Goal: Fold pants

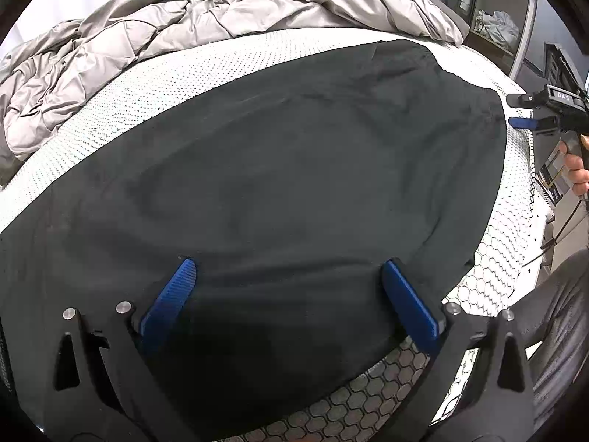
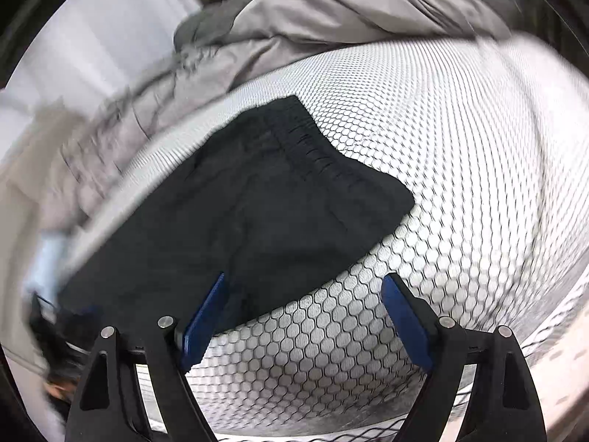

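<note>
Black pants [image 1: 279, 184] lie spread flat on a white mattress with a honeycomb pattern [image 1: 489, 276]. My left gripper [image 1: 289, 263] hovers open over the near part of the cloth, with the blue pads wide apart and nothing pinched between them. At the far right edge of the pants my right gripper [image 1: 516, 111] is held by a hand [image 1: 578, 173]. In the right wrist view, which is blurred, the pants [image 2: 257, 213] show their gathered waistband [image 2: 313, 143]. My right gripper [image 2: 305, 278] is open, its left finger over the cloth's edge and its right finger over bare mattress [image 2: 441, 184].
A crumpled grey duvet [image 1: 147, 44] is heaped along the far side of the bed. Open shelves with folded items [image 1: 497, 25] stand at the far right. The person's dark-clad leg [image 1: 559, 313] is at the lower right, beside the mattress edge.
</note>
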Demonstrator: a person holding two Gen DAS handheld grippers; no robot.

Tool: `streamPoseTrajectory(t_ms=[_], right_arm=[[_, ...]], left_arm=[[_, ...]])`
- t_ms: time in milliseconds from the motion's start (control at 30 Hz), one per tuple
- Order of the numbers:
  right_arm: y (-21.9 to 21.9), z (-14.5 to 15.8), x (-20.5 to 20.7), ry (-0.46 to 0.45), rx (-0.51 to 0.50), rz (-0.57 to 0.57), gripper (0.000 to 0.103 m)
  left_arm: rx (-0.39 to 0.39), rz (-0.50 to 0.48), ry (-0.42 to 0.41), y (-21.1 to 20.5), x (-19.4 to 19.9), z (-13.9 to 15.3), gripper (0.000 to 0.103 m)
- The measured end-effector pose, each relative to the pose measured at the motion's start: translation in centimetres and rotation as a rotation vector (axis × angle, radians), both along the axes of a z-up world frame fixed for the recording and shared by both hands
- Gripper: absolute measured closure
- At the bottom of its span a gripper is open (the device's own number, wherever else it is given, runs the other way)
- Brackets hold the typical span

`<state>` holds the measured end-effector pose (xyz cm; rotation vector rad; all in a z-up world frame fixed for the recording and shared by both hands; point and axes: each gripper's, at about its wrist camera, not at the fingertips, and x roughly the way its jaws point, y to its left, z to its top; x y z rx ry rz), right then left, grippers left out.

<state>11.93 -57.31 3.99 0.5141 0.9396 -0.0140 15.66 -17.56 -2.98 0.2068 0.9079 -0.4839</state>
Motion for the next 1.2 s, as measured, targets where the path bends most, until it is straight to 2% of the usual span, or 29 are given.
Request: streamPoseTrajectory(t_ms=[100, 167, 233, 267, 300, 333, 400, 467, 567, 700, 867, 933, 967, 1000, 1033, 1100, 1133, 1200], right_arm=[[-0.8, -1.4, 0.1, -0.004, 0.114, -0.016, 0.02], [-1.6, -2.3, 0.7, -0.036, 0.188, -0.07, 0.022], [-2.3, -2.9, 1.8, -0.069, 0.227, -0.149, 0.03], [-2.2, -2.9, 2.5, -0.081, 0.213, -0.169, 0.037], [-1.9, -2.8, 3.5, -0.083, 0.172, -0.183, 0.051], [-1.5, -2.7, 4.4, -0.092, 0.129, -0.19, 0.058], [-1.8, -2.3, 5.8, -0.113, 0.102, -0.193, 0.078], [-1.0, -0.7, 6.5, -0.153, 0.08, -0.203, 0.085], [1.7, 2.0, 6.4, -0.24, 0.08, -0.164, 0.089], [8.4, 5.1, 7.1, -0.318, 0.082, 0.003, 0.089], [23.8, 7.4, 9.9, -0.395, 0.079, 0.417, 0.089], [29.3, 6.9, 10.1, -0.362, 0.065, 0.592, 0.075], [32.8, 6.1, 10.4, -0.31, 0.059, 0.744, 0.048], [34.8, 5.5, 10.1, -0.298, 0.048, 0.835, 0.034], [36.1, 5.0, 9.4, -0.309, 0.01, 0.897, 0.032], [36.4, 4.8, 7.9, -0.32, -0.072, 0.928, 0.031], [35.7, 4.8, 7.6, -0.32, -0.091, 0.924, 0.031], [33.5, 4.6, 7.5, -0.297, -0.12, 0.869, 0.023]], left_arm=[[0.001, 0.001, 0.003, -0.1, 0.2, 0.0, 0.001], [0.0, 0.001, 0.003, 0.0, 0.3, 0.0, 0.001], [-0.004, -0.001, 0.001, 0.0, 0.4, 0.0, 0.001], [-0.01, 0.0, 0.002, 0.1, 0.4, 0.1, 0.001], [-0.023, -0.001, 0.009, 0.2, 0.4, 0.1, 0.001], [-0.046, 0.001, 0.021, 0.5, 0.5, 0.3, 0.002], [-0.135, 0.033, 0.056, 2.0, 0.9, 1.0, 0.007], [-0.227, 0.092, 0.074, 4.1, 1.2, 1.9, 0.007], [-0.249, 0.208, 0.015, 7.3, 1.2, 3.2, 0.007], [-0.276, 0.31, -0.007, 11.2, 0.9, 4.0, 0.007], [-0.303, 0.428, -0.017, 16.4, 0.5, 4.2, 0.007], [-0.297, 0.492, -0.019, 18.8, 0.3, 3.7, 0.007], [-0.297, 0.518, -0.015, 19.9, 0.0, 3.4, 0.007], [-0.303, 0.55, -0.007, 21.2, -0.3, 3.1, 0.007], [-0.315, 0.581, 0.006, 22.3, -0.4, 2.8, 0.008], [-0.337, 0.614, 0.02, 23.8, -0.4, 2.4, 0.01], [-0.348, 0.612, 0.022, 24.1, -0.4, 2.3, 0.011], [-0.365, 0.573, 0.029, 23.8, -0.3, 2.3, 0.014]])
